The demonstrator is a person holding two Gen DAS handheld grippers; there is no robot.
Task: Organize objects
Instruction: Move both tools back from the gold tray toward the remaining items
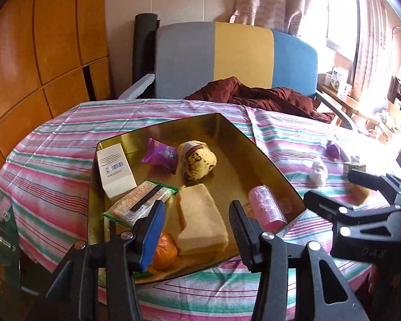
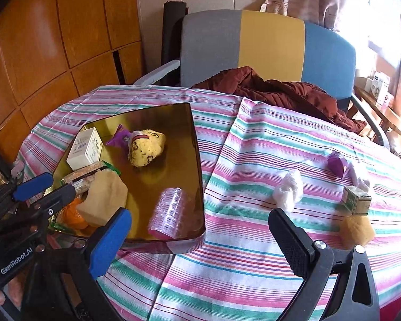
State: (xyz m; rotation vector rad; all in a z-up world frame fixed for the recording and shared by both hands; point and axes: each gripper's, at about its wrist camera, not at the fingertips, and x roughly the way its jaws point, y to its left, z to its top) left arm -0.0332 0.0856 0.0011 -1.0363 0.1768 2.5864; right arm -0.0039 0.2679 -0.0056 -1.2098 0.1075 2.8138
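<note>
Left wrist view: both grippers [image 1: 197,216] [image 2: 200,230] empty with jaws apart, left over gold tray [image 1: 227,125]

A round counter [image 2: 254,254] under a pink, green and white striped cloth [image 2: 227,144] fills the near view. Beyond it stands a chair [image 2: 270,42] with grey, yellow and blue panels, a maroon garment [image 2: 280,91] heaped on its seat. Orange wood panelling [image 2: 53,40] covers the left wall. Bright daylight pours through a curtained window [image 1: 342,13] at far right.

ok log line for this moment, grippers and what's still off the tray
left hand-held gripper: open, empty, over gold tray | right hand-held gripper: open, empty | still on cloth: white wad, purple packet, small box
</note>
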